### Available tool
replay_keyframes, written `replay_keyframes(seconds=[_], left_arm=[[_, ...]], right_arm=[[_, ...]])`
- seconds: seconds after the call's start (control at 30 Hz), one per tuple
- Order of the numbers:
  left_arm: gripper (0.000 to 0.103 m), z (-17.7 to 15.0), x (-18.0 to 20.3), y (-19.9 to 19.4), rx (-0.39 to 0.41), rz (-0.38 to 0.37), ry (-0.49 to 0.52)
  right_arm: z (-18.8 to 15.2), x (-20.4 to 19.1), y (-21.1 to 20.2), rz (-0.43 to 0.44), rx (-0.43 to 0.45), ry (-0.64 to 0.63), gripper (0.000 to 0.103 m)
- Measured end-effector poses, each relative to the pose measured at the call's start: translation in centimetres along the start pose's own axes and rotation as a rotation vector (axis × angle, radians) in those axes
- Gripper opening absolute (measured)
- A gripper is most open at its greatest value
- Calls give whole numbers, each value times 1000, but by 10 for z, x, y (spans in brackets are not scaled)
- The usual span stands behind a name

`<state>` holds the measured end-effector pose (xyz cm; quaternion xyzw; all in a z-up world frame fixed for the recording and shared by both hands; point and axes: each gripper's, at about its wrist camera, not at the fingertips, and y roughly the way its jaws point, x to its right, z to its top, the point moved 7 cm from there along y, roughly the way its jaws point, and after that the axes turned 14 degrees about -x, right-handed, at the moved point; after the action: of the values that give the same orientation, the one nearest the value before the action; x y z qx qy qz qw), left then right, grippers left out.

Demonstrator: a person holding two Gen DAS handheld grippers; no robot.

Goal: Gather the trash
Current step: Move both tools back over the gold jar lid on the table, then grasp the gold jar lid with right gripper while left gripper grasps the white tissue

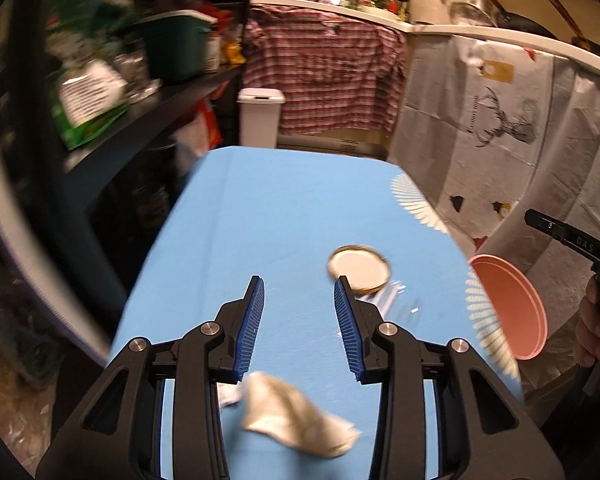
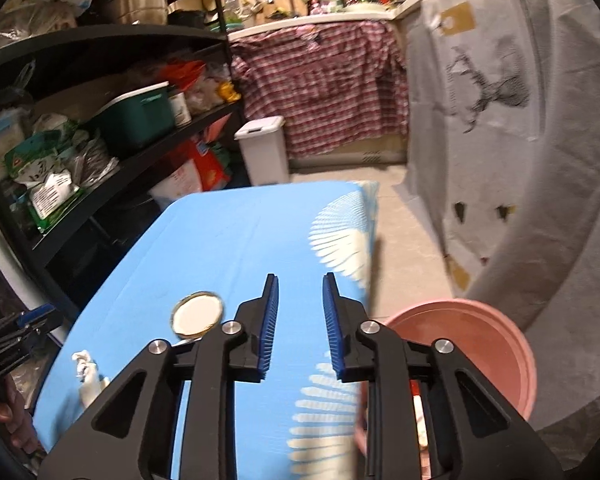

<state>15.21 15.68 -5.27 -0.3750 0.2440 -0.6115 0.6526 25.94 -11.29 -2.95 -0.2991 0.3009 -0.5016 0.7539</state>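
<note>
A blue-clothed table (image 1: 260,220) carries a round gold-rimmed jar lid (image 1: 359,274), a clear plastic wrapper (image 1: 392,300) and a crumpled beige paper (image 1: 296,414). My left gripper (image 1: 299,284) hovers open over the cloth; the paper lies below its jaws and the lid is by its right finger. My right gripper (image 2: 300,280) is open and empty above the table's right edge, with the lid (image 2: 198,314) to its left. A pink bin (image 2: 460,304) stands on the floor to the right, with some scraps inside. A crumpled white piece (image 2: 86,372) lies near the table's left edge.
Black shelves (image 2: 112,168) packed with bags and a green box line the left side. A white lidded bin (image 2: 264,152) stands beyond the table. Cloth-draped counters (image 2: 500,120) close the back and right. Bare floor (image 2: 412,248) runs between table and counter.
</note>
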Motion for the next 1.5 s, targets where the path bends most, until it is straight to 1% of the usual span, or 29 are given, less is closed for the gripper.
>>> replay_keyframes(seconds=[0.07, 0.2, 0.33, 0.47, 0.6, 0.83, 0.9, 0.97, 1.0, 1.03, 1.1, 1.13, 1.2, 1.27, 1.5], left_arm=[[33, -6, -14, -1, 3, 1, -9], [33, -17, -37, 4, -5, 13, -24], [33, -27, -54, 18, -41, 17, -28], [33, -35, -60, 37, -91, 19, -26], [33, -42, -60, 50, -128, 22, -8], [33, -50, -61, 63, -158, 21, 3], [31, -51, -61, 66, -165, 22, 4], [21, -51, -61, 69, -177, 24, 9], [18, -50, -62, 71, -182, 29, 11], [11, -50, -62, 72, -185, 33, 14], [9, -49, -61, 73, -184, 37, 18], [8, -48, -60, 73, -180, 42, 21], [7, -45, -61, 72, -170, 46, 18], [7, -42, -62, 70, -162, 45, 13], [6, -33, -57, 61, -129, 44, 19]], right_arm=[[-1, -10, 10, 23, -14, -5, 21], [-6, -36, 34, 52, -48, -42, 21], [-12, -57, 58, 47, -79, -82, 22], [-16, -73, 91, 57, -132, -92, 22], [-19, -79, 119, 73, -182, -76, 22], [-19, -80, 154, 97, -244, -45, 26], [-20, -79, 162, 93, -260, -44, 26], [-22, -80, 169, 95, -277, -46, 25], [-23, -81, 171, 87, -284, -52, 25], [-25, -81, 174, 74, -295, -60, 25], [-26, -83, 177, 71, -303, -70, 22], [-26, -84, 177, 67, -302, -76, 17], [-26, -86, 176, 58, -298, -94, 9], [-25, -86, 172, 57, -292, -96, 5], [-15, -80, 152, 60, -247, -76, 4]])
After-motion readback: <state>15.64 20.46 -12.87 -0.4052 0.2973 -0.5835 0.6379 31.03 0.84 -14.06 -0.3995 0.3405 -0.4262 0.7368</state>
